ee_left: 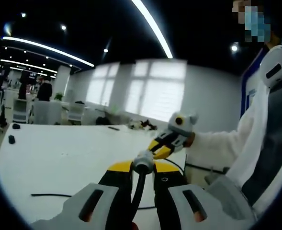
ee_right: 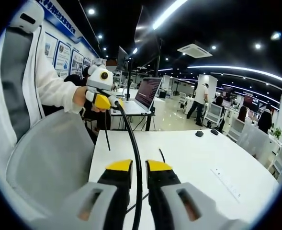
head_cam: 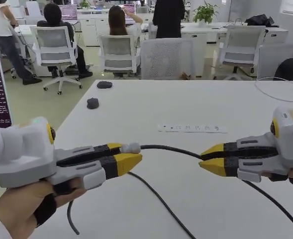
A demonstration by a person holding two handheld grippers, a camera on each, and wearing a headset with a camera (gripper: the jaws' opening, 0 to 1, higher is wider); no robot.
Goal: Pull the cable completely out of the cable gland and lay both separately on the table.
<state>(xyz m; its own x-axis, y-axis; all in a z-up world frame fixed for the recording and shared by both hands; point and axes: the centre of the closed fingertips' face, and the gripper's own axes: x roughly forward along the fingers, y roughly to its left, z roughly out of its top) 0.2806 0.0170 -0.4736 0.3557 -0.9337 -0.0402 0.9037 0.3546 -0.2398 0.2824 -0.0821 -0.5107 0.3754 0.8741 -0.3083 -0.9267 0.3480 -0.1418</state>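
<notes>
Left gripper (head_cam: 130, 152) fingers clamp grey plastic cable gland (head_cam: 131, 147); right gripper (head_cam: 202, 159) fingers pinch black cable (head_cam: 168, 148) over white office bench (head_cam: 196, 104).

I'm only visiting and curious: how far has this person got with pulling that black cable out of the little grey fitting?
Nothing looks finished yet. In hand: the left gripper clamps the cable gland and the right gripper clamps the cable, which runs between them and enters the gland. Left to do: pull the cable fully out, then lay both apart on the table.
</notes>
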